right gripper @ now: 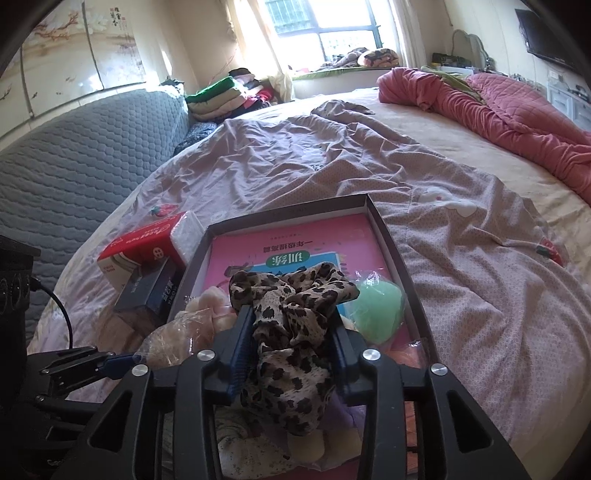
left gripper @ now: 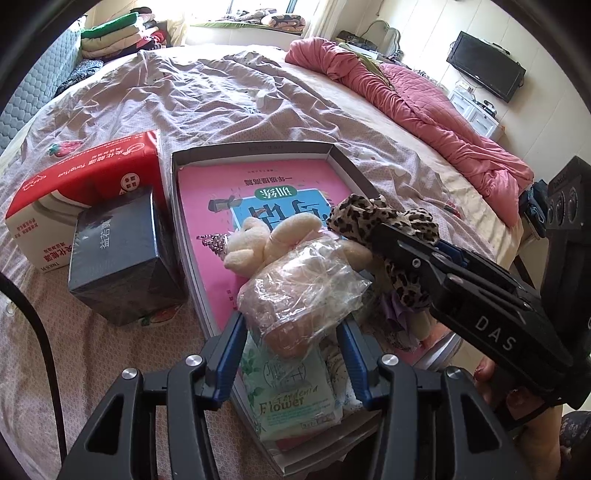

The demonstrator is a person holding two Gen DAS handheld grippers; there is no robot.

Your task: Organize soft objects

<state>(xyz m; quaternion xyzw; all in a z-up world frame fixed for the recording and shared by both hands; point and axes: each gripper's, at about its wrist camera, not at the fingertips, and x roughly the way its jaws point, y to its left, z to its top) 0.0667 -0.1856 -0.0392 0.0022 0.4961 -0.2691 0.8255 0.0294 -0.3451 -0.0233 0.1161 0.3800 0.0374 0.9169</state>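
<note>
Two tools work over one box. Left tool (left gripper: 293, 345) has its blue pads on either side of a clear bag (left gripper: 306, 284) with something pale inside; the pads appear to press the bag's sides, so it is pinching the bag. Right tool (right gripper: 291, 338) stands part spread with a leopard scarf (right gripper: 288, 314) bunched between its fingers; the left pad touches the cloth, and a gap shows at the right pad, so no firm pinch is seen. No earlier view is on hand.

Box (left gripper: 258, 147) is shallow, dark-walled, and lies on the bed (left gripper: 229, 99). Inside it: a pink book (left gripper: 207, 192) flat on the bottom, a cream plush bear (left gripper: 258, 240) just behind the bag, a green "Flower" pack (left gripper: 291, 391) under the left tool, and a green puff (right gripper: 376, 302) near the right wall. Left of the box, touching each other, sit a red carton (left gripper: 85, 173) and a dark carton (left gripper: 118, 258).

Bed carries a rumpled strawberry-print sheet and, at the far right, a heaped pink quilt (left gripper: 424, 110). Folded clothes (right gripper: 221, 96) are stacked by the grey padded headboard (right gripper: 85, 147). A window (right gripper: 325, 29) lights the room; a screen (left gripper: 484, 70) hangs on the right wall.

Both tools tilt downward toward the box. A hand (left gripper: 517, 402) grips the right tool's handle.
</note>
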